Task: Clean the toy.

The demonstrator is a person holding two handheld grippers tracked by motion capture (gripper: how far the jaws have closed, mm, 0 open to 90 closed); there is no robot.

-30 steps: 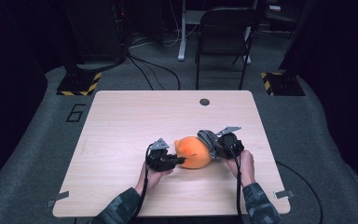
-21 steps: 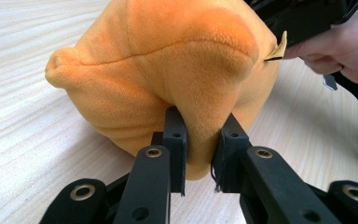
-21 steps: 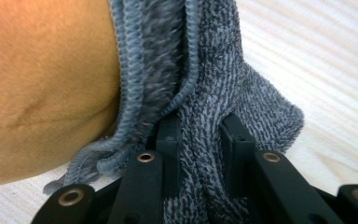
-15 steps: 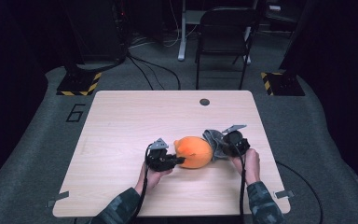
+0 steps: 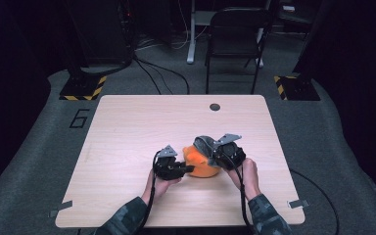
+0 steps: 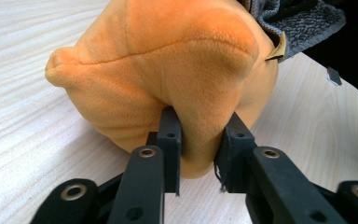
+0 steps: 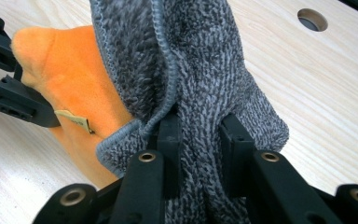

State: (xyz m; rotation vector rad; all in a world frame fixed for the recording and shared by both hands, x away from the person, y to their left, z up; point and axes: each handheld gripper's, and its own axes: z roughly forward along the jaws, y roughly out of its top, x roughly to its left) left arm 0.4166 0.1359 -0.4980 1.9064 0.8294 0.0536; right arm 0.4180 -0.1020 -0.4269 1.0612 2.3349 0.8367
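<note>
near the lower middle of the high view, an orange plush toy (image 5: 203,164) sat on the pale wooden surface (image 5: 127,137), with a person's two hands coming in from the bottom edge. the left gripper (image 5: 185,169) reached it from the left side of the frame; in the left gripper view its jaws stood only narrowly apart, with a fold of the orange plush (image 6: 168,70) bulging between them and touching both, and they had just been opening a little, so the hold looked loose rather than tight. the right gripper (image 5: 206,152) sat just right of the toy in the high view, and a grey fuzzy cloth (image 5: 203,143) lay draped over the toy's upper right side. in the right gripper view those jaws were closed to a narrow gap and pinched a bunched fold of the grey cloth (image 7: 200,84), which rose up the middle of the frame, while the orange toy (image 7: 70,70) showed at the left behind it with a small tan tag (image 7: 74,119) at the cloth's edge. a round hole (image 7: 312,18) in the surface showed at the upper right.
</note>
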